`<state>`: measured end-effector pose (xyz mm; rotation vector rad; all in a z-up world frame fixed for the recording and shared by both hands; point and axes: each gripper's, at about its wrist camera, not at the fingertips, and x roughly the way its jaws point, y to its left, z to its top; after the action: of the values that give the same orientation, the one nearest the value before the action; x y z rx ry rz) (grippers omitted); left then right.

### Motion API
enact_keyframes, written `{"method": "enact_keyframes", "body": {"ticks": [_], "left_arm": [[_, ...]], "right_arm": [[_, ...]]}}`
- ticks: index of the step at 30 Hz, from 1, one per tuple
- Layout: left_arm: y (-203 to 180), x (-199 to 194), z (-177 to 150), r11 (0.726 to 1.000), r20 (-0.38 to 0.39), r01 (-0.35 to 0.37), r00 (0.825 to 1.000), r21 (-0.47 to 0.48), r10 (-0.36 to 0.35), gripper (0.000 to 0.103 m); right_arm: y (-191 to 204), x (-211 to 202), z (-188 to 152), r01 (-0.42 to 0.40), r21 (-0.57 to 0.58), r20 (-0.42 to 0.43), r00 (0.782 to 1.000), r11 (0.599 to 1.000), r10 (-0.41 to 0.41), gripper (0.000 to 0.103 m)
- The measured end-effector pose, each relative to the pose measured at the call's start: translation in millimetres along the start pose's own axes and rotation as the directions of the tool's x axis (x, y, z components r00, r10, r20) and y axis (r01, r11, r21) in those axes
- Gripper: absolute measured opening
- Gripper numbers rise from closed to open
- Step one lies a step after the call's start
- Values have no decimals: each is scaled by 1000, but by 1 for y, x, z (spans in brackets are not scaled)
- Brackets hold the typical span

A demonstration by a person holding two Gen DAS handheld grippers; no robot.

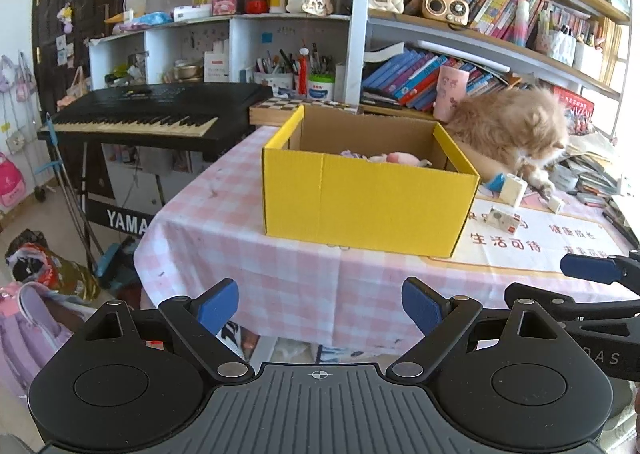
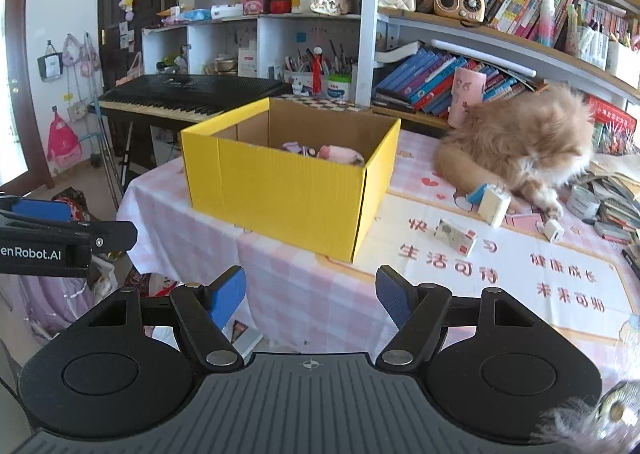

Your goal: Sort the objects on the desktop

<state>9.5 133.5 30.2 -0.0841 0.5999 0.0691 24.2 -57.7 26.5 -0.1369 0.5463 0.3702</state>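
A yellow cardboard box (image 1: 368, 201) (image 2: 280, 193) stands open on the pink checked tablecloth, with pink soft items (image 2: 340, 153) inside. To its right lie a small patterned carton (image 1: 505, 218) (image 2: 456, 236), a cream block (image 1: 513, 189) (image 2: 494, 205) and a small white cube (image 2: 554, 230). My left gripper (image 1: 320, 308) hangs open and empty before the table's near edge, short of the box. My right gripper (image 2: 312, 300) is open and empty too, over the near edge. Each gripper's blue-padded finger shows at the edge of the other's view.
A fluffy orange cat (image 1: 516, 129) (image 2: 520, 137) lies on the table right of the box, one paw by the small objects. Books and papers (image 2: 616, 197) pile at the far right. A black keyboard (image 1: 156, 113) stands left of the table; bags (image 1: 44, 274) lie on the floor.
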Motion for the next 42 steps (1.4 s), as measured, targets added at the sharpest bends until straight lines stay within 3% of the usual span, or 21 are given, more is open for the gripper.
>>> {"method": "enact_keyframes", "body": {"ticks": [13, 30, 42], "left_arm": [[-12, 4, -11, 998, -42, 51, 998, 23, -50, 91], [-59, 18, -13, 975, -92, 190, 979, 111, -180, 91], [-87, 28, -10, 958, -114, 240, 968, 159, -224, 91]], "right_arm": [[-7, -3, -16, 29, 17, -50, 998, 999, -28, 70], [-36, -24, -36, 162, 95, -95, 984, 982, -154, 71], [-60, -29, -46, 225, 149, -123, 970, 963, -208, 71]]}}
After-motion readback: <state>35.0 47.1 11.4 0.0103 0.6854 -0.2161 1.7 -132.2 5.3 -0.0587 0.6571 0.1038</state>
